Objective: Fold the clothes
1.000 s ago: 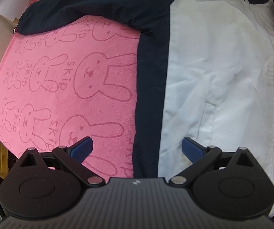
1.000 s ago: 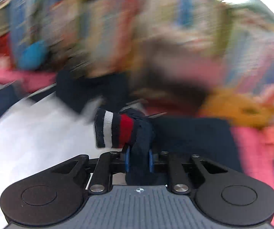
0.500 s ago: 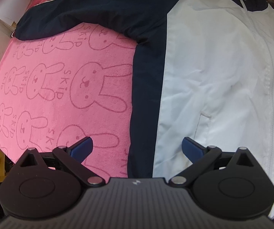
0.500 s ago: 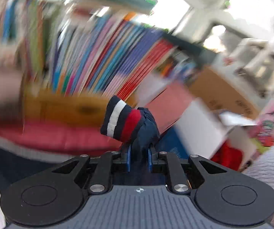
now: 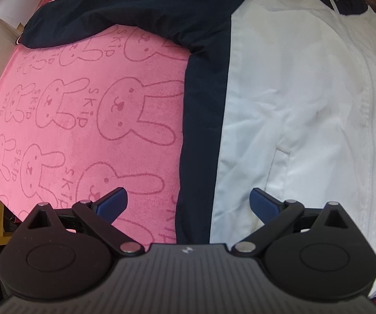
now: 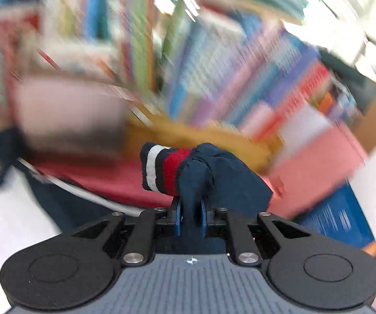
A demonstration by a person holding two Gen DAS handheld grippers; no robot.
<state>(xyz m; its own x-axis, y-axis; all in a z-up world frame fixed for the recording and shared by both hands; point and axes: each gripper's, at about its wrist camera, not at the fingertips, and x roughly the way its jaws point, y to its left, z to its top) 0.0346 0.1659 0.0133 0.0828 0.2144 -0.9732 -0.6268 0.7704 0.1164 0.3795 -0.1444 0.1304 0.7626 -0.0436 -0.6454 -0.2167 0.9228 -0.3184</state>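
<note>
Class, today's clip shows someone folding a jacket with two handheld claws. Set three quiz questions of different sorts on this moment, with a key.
1. True or false: the left claw is clamped on the white front of the jacket.
2. Multiple choice: what does the right claw grip? A) the pink bunny towel B) the navy sleeve end by its striped cuff C) a book
3. Fill in: the jacket's other navy sleeve lies across the far end of the ____ bunny towel.

Key:
1. False; its jaws stand wide open above the jacket's navy side panel, holding nothing.
2. B; the pads are shut on the navy cloth just behind the striped cuff.
3. pink
</note>
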